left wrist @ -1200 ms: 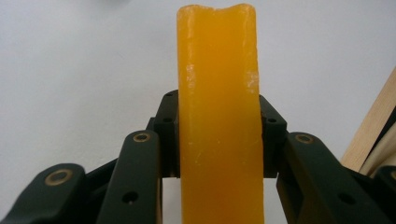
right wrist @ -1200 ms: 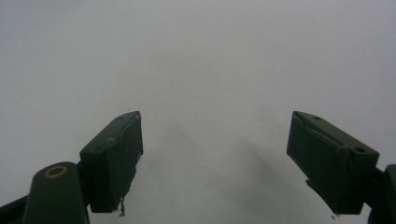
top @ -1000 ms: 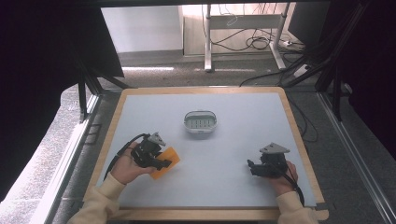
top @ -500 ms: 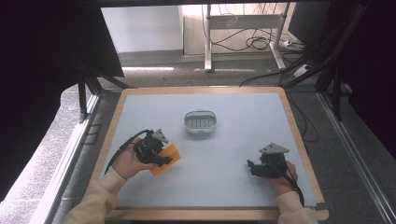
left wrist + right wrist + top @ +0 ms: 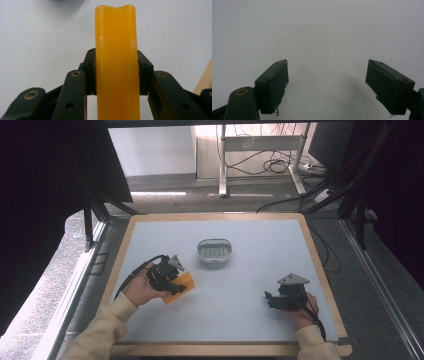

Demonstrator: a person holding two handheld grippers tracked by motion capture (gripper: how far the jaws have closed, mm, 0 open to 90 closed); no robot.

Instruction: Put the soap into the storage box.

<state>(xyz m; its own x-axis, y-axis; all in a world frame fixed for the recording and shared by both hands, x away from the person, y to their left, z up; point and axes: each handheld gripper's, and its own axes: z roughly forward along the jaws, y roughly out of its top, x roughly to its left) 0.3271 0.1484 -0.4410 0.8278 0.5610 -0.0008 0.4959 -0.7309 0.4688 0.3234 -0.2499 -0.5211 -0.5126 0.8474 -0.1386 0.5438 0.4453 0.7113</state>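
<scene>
At lower left of the high view, left claw (image 5: 176, 282) clenched on an orange soap-like bar (image 5: 179, 285), held just over the white tabletop (image 5: 250, 285). In the left gripper view, bar (image 5: 116, 62) stands up between both pads (image 5: 91, 72), pressed on its narrow sides, top end sticking well past them.

Risks, as judgement:
- Bar looks waxy and slick, so could squirt out of the pinch if squeezed harder or swung fast.
- Grip sits low on the bar w/ a long free end above, so could pivot between the pads and tip.
- Surface looks soft, w/ whitish scuffs by the pad line; more force prob dents it.
- Slotted white dish (image 5: 215, 251) at frame centre, apart from the bar, upper right of it; rim is low and oval, so a tilted bar could catch the edge or skid off it.

Shapes/materials: bar translucent, rounded edges, slightly dished top. Dish looks like hard plastic w/ drain slots. Tabletop matte white, light wood border.

At lower right, right claw (image 5: 270, 300) released, jaws wide over bare tabletop, nothing between them, well apart from the bar.
</scene>
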